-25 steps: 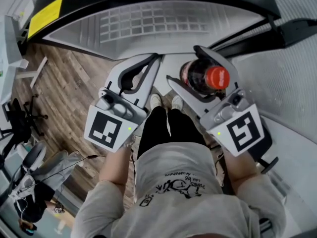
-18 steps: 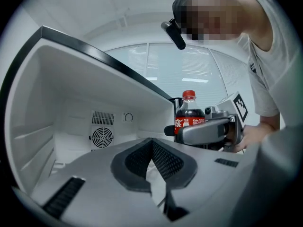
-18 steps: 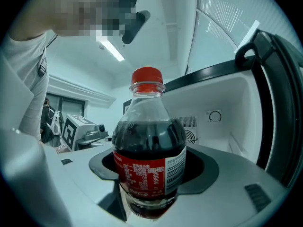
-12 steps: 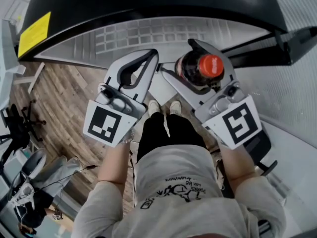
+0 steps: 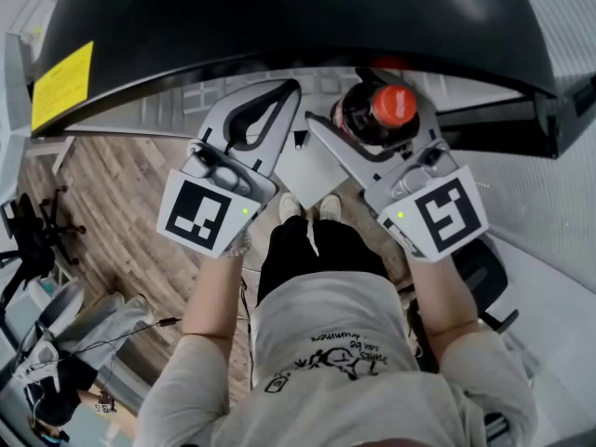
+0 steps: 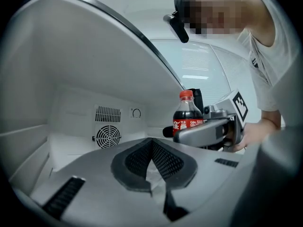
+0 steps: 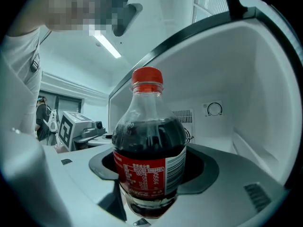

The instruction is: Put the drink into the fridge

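The drink is a cola bottle (image 5: 380,119) with a red cap and red label, standing upright between the jaws of my right gripper (image 5: 359,98), which is shut on its body. In the right gripper view the bottle (image 7: 150,162) fills the centre, with the pads on both sides of it. My left gripper (image 5: 291,92) sits just to its left, jaws shut with the tips together and nothing between them (image 6: 151,144). Both point level into the open fridge (image 5: 279,17), whose white back wall holds a round fan grille (image 6: 107,136) and a dial (image 7: 214,109). The left gripper view also catches the bottle (image 6: 188,118).
The fridge's black top overhangs both grippers, with a yellow label (image 5: 63,86) on it at the left. The fridge's open door (image 5: 549,203) stands at the right. Below is wooden floor (image 5: 121,203) with an office chair (image 5: 33,231) at the left. My shoes (image 5: 307,205) are under the grippers.
Both grippers have moved forward toward the fridge opening and slightly down, the bottle still held in the right one. The black fridge top now covers more of the view.
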The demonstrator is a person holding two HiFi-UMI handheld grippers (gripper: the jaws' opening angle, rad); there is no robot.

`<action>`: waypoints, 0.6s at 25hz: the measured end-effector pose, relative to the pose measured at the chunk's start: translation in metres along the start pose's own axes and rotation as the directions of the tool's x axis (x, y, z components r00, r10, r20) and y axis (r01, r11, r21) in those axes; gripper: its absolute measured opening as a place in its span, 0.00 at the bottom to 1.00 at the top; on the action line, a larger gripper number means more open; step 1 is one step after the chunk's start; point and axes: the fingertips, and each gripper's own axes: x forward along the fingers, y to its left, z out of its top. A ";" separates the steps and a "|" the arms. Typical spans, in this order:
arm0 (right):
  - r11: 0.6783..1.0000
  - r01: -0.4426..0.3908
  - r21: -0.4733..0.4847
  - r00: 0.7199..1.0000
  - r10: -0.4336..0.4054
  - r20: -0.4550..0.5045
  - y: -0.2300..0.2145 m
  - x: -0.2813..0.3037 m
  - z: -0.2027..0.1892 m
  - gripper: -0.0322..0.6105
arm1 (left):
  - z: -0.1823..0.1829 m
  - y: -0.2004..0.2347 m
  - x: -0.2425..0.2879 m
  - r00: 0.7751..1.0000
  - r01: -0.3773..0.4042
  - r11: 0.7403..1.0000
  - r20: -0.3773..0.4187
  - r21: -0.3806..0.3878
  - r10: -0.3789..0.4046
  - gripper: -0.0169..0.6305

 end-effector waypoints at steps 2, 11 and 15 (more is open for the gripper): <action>1.000 0.003 0.000 1.000 -0.003 -0.002 -0.005 0.004 -0.001 0.56 | -0.001 0.003 0.005 1.000 -0.002 1.000 -0.014 0.017 0.002 0.03; 1.000 0.016 -0.011 1.000 -0.016 -0.014 -0.017 0.015 0.000 0.56 | 0.004 0.012 0.016 0.998 -0.015 0.999 -0.058 0.048 0.018 0.03; 1.000 0.024 -0.013 1.000 -0.024 -0.019 -0.024 0.022 -0.002 0.56 | 0.005 0.018 0.019 0.997 -0.023 0.998 -0.075 0.054 0.027 0.03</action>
